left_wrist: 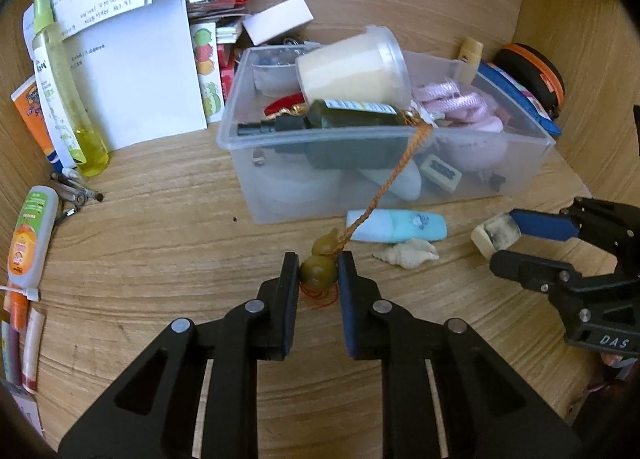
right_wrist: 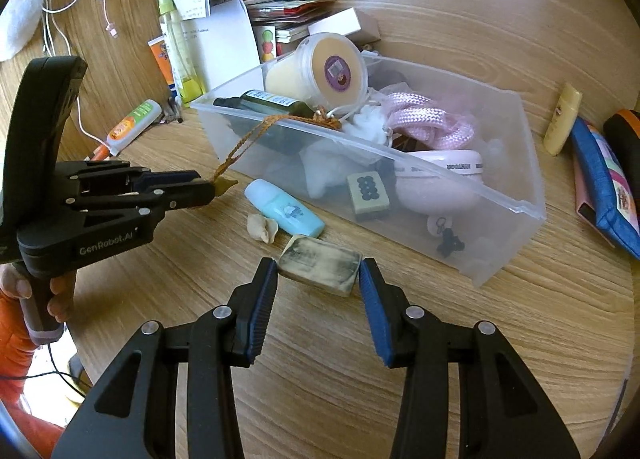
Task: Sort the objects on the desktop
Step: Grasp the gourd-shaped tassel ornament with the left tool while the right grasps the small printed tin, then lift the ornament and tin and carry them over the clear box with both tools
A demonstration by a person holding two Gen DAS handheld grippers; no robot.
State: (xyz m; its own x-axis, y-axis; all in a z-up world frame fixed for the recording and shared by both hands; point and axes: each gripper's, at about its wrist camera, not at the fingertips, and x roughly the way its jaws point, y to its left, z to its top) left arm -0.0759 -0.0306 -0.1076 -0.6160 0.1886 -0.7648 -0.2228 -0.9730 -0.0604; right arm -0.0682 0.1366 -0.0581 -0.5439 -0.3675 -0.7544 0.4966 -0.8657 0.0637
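- Left gripper (left_wrist: 318, 271): nearest the lens, clamped on the gourd (left_wrist: 319, 273), low over the desk (left_wrist: 160, 219); its cord (left_wrist: 392, 175) runs up into the bin (left_wrist: 384, 139).
- Right gripper (right_wrist: 318, 273): pinching the eraser (right_wrist: 320, 266) by its ends, angled down before the bin.
- Bin: already crowded with a cup (left_wrist: 352, 67), a bottle (left_wrist: 340, 121) and pink rope (left_wrist: 456, 99).
- Left out, by my reading: tube (left_wrist: 400, 225), shell (left_wrist: 406, 253), plus bottles and papers along the far edge.
- Progress: partway, I judge.
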